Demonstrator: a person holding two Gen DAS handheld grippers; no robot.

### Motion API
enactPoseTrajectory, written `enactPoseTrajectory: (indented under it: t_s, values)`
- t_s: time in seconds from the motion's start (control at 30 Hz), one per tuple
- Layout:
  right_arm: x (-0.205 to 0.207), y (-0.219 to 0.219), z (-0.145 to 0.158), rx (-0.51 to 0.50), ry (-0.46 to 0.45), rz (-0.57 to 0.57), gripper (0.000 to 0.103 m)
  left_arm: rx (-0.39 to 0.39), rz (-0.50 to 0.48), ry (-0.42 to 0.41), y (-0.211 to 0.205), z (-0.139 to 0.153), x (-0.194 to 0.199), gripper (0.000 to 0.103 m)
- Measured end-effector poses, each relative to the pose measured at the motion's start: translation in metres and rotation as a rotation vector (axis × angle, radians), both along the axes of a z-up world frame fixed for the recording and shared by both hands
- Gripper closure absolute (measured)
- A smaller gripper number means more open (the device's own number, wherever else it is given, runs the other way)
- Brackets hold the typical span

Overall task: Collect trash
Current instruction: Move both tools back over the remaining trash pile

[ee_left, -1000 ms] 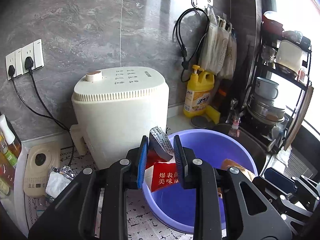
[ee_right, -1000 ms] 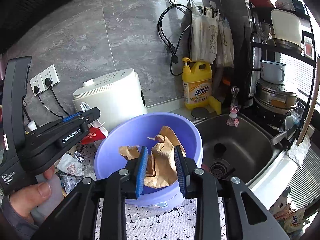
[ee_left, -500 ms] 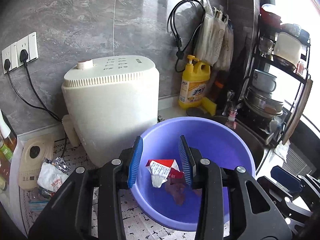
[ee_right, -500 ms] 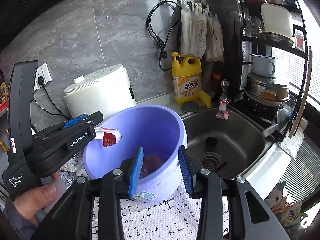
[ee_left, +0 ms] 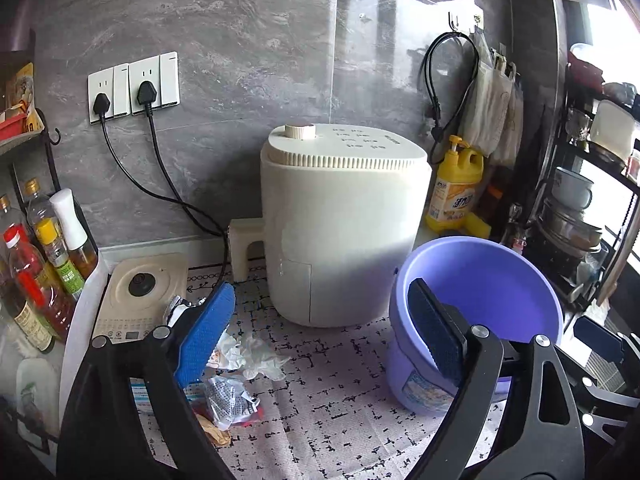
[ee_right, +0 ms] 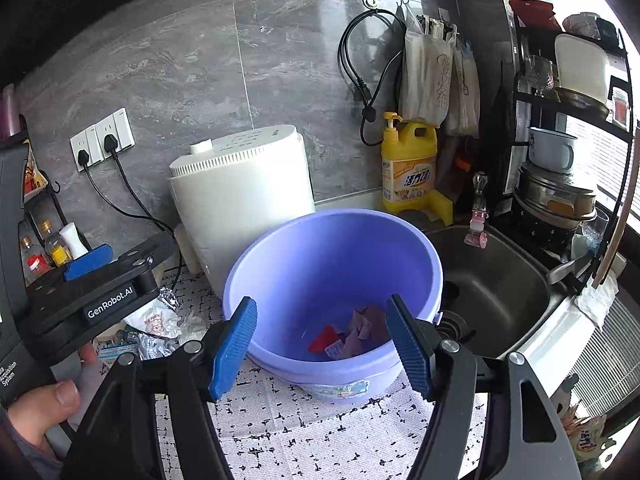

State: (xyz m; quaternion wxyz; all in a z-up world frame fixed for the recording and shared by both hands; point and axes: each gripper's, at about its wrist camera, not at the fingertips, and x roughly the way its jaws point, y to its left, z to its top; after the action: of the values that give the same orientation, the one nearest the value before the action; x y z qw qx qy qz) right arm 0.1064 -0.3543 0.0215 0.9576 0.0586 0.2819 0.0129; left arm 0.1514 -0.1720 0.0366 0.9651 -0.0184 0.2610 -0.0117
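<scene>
Through the left wrist camera I see my left tool (ee_left: pixel 320 332) with its blue pads spread wide; the jaws have just been opening and nothing sits between them. Under the left pad, on the near left of the desk's black-flecked white mat (ee_left: pixel 332 400), lies the loose trash: a crumpled white tissue (ee_left: pixel 248 354), a silvery printed foil wrapper (ee_left: pixel 230 400) just nearer than it, and a brown scrap at the mat's edge. The round lilac plastic bucket (ee_left: pixel 480 280) stands to the right, its inside hidden from this angle behind the right finger. The cream-white cylindrical appliance with a ribbed top (ee_left: pixel 340 220) stands far centre, and oil bottles line the left edge.

From the right wrist camera, my right tool (ee_right: pixel 322 346) is also spread apart and empty, its jaws having just been opening, hanging over the bucket's near rim (ee_right: pixel 332 376). This view alone looks into the bucket: a red packet (ee_right: pixel 324 340) and crumpled brown paper (ee_right: pixel 366 326) lie on its bottom. It also shows the steel sink (ee_right: pixel 500 292) to the right, the yellow detergent jug (ee_right: pixel 408 164) against the far wall, and a hand (ee_right: pixel 44 408) gripping the left tool at the left edge, above the litter on the mat.
</scene>
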Motion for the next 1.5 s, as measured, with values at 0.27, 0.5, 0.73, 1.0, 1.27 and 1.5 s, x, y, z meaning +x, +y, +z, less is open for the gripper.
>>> enactPoseTrajectory:
  t_s: [0.27, 0.5, 0.73, 1.0, 1.27, 1.5]
  values:
    - [-0.004, 0.052, -0.003, -0.019, -0.011, 0.074, 0.019, 0.052, 0.155, -0.006, 0.054, -0.004, -0.024, 0.01]
    - [-0.008, 0.091, -0.007, -0.031, -0.009, 0.127, 0.011, 0.063, 0.241, -0.002, 0.098, -0.012, -0.045, 0.009]
    - [-0.009, 0.116, -0.021, -0.041, 0.022, 0.167, 0.008, 0.084, 0.294, 0.039, 0.127, -0.031, -0.057, 0.009]
    - [-0.004, 0.127, -0.045, -0.077, 0.083, 0.197, 0.008, 0.007, 0.323, 0.158, 0.152, -0.069, -0.061, 0.009]
    - [0.004, 0.13, -0.07, -0.076, 0.151, 0.248, 0.018, -0.048, 0.324, 0.223, 0.158, -0.101, -0.057, 0.015]
    - [0.008, 0.125, -0.08, -0.073, 0.181, 0.271, 0.026, -0.091, 0.295, 0.262, 0.145, -0.118, -0.046, 0.026]
